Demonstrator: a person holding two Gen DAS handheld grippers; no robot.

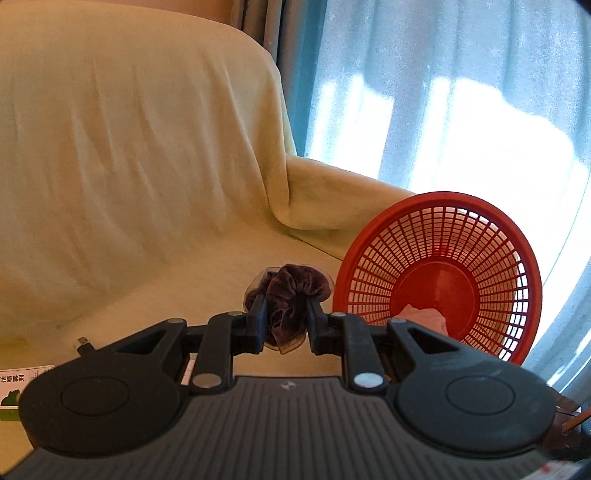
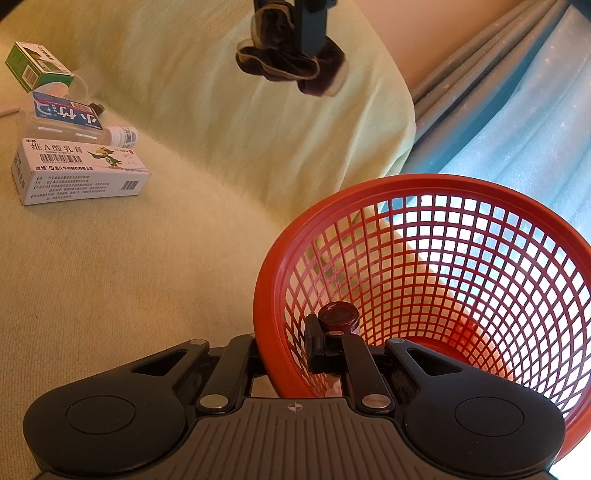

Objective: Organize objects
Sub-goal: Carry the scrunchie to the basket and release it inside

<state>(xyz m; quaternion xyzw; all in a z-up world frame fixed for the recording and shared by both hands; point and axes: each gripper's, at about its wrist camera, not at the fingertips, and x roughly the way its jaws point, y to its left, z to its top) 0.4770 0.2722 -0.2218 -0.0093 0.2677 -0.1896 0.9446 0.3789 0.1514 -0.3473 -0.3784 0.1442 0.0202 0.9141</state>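
Left gripper cut off by the top edge in the right wrist view, pink item in the red basket half hidden behind the fingers, green-and-white box clipped at the left edge, its print too blurred to read

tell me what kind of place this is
Most likely a home living room: a sofa draped in a pale yellow-green cover, blue curtains over a bright window beside it, and household odds and ends such as medicine boxes lying on the seat near a red plastic basket.
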